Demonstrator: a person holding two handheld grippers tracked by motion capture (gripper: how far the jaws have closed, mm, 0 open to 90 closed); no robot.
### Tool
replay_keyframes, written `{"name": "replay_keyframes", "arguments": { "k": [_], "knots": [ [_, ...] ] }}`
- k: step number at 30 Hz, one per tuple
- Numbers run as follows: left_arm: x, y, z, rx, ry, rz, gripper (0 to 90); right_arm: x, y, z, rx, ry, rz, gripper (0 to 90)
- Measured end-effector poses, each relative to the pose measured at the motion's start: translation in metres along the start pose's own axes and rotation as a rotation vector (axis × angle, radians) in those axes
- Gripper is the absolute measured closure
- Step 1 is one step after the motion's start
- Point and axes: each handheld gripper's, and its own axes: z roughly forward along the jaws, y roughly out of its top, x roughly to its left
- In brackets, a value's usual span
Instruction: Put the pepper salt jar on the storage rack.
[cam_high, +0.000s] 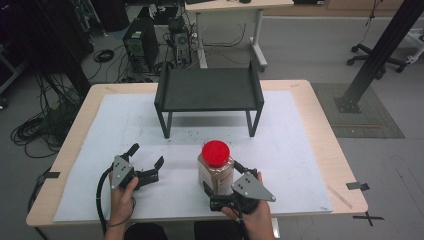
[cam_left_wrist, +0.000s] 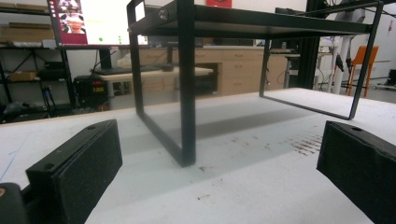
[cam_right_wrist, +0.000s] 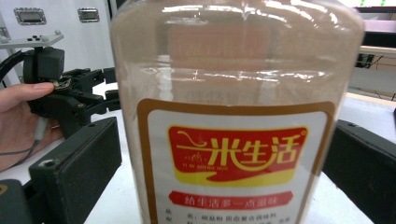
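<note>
A clear jar with a red lid and brownish contents stands upright on the white sheet near the table's front. My right gripper is open, one jaw on each side of the jar. In the right gripper view the jar and its red and yellow label sit between the pads, with a small gap on the left. My left gripper rests open to the jar's left, with nothing between its jaws. The left gripper faces a black metal rack. That rack stands empty at the table's back centre.
A white sheet covers most of the wooden table. Black tape marks lie at the right and left front edges. Computer towers and cables sit on the floor beyond. A black post rises at the far right.
</note>
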Motion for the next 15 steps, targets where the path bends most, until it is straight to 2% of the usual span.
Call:
{"name": "replay_keyframes", "arguments": {
  "k": [15],
  "knots": [
    [0.0,0.0,0.0,0.0,-0.003,0.0,0.2,0.003,0.0,0.012,-0.011,0.002,0.008,0.6]
  ]
}}
